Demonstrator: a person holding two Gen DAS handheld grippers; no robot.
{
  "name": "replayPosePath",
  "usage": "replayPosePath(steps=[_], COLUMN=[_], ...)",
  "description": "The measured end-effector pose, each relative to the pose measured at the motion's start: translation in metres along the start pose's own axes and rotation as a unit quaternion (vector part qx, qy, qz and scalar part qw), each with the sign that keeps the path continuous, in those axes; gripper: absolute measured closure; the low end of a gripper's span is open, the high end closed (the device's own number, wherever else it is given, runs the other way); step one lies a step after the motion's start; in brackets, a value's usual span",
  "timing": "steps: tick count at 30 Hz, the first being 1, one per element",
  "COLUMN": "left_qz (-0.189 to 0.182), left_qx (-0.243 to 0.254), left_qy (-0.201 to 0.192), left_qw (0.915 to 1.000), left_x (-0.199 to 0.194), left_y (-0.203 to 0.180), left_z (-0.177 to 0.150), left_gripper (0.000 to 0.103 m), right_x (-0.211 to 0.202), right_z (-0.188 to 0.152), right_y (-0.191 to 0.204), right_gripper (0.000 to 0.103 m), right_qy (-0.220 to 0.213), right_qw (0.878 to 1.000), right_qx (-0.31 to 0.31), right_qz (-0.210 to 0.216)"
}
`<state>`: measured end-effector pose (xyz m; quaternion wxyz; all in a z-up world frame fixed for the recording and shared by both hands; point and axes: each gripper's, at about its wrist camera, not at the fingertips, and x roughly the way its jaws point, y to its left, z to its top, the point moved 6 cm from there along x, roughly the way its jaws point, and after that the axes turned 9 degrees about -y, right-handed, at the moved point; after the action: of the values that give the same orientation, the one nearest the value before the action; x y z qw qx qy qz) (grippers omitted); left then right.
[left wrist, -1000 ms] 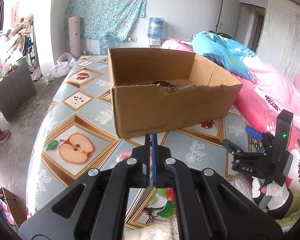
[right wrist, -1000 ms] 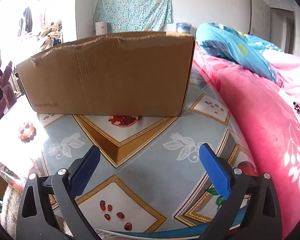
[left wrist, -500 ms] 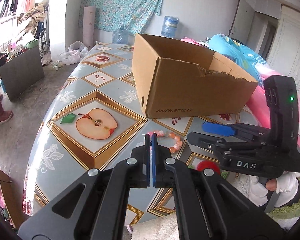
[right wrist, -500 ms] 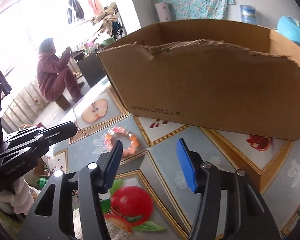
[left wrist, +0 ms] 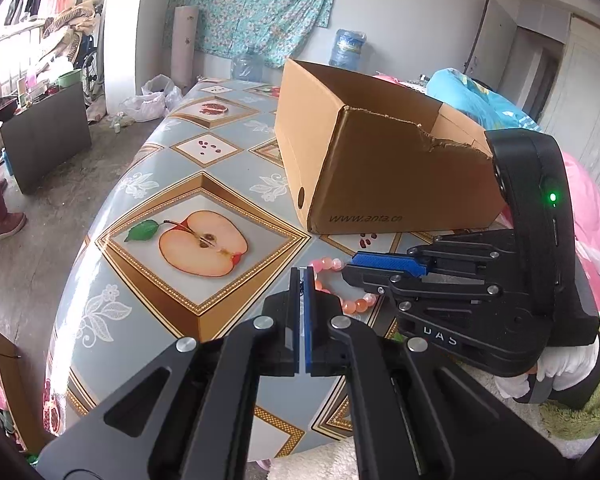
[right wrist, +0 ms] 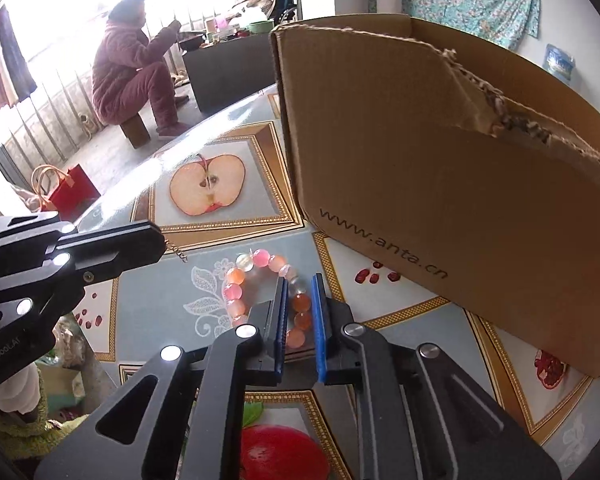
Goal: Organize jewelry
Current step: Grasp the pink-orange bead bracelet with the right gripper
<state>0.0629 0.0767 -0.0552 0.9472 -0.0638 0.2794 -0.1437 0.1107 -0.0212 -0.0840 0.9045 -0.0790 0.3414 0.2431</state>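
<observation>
pink and orange beads make up the bracelet (right wrist: 260, 292), which lies flat on the table (right wrist: 148, 292) just in front of the near corner of the cardboard box (right wrist: 440, 184), on the side where the web address is printed. the right gripper (right wrist: 299, 308) is down over the arc of the bracelet farthest from the apple picture, and its blue pads have just been closing: in the right wrist view two or three orange beads sit between them with very little gap left on either side. the pads look to be on the beads, so i judge the grasp made or all but made, though the bracelet shows no sign of being lifted off the table.

the left gripper (left wrist: 302, 280) is pinched fully closed a little further from the box. from its tip, in the right wrist view, a thin gold chain (right wrist: 176, 252) dangles toward the table, so it seems to be holding that chain, though the chain is too small to tell much more.

the step in hand is picking up the bracelet, presumably to drop it into the box. the next move calls for a straight lift first, high enough to clear the torn edge of the box wall, then a carry over the opening before letting go. since only one side of the loop is held, the rest will hang and swing, and round beads can slip from flat pads if the squeeze is light.
</observation>
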Motion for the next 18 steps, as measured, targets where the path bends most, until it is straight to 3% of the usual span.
replayPosePath(steps=[4, 18], left_qz=[0.001, 0.016], left_qx=[-0.001, 0.02], left_qy=[0.003, 0.019], left_qw=[1.0, 0.9995], left_x=[0.001, 0.005], left_y=[-0.001, -0.023], left_z=[-0.001, -0.005], left_gripper=[0.102, 0.102], right_x=[-0.006, -0.048], right_z=[-0.003, -0.012], right_y=[0.003, -0.039], right_gripper=[0.093, 0.093], right_qy=[0.001, -0.026], right_qw=[1.0, 0.995], right_qx=[-0.008, 0.075], right_qz=[-0.014, -0.056])
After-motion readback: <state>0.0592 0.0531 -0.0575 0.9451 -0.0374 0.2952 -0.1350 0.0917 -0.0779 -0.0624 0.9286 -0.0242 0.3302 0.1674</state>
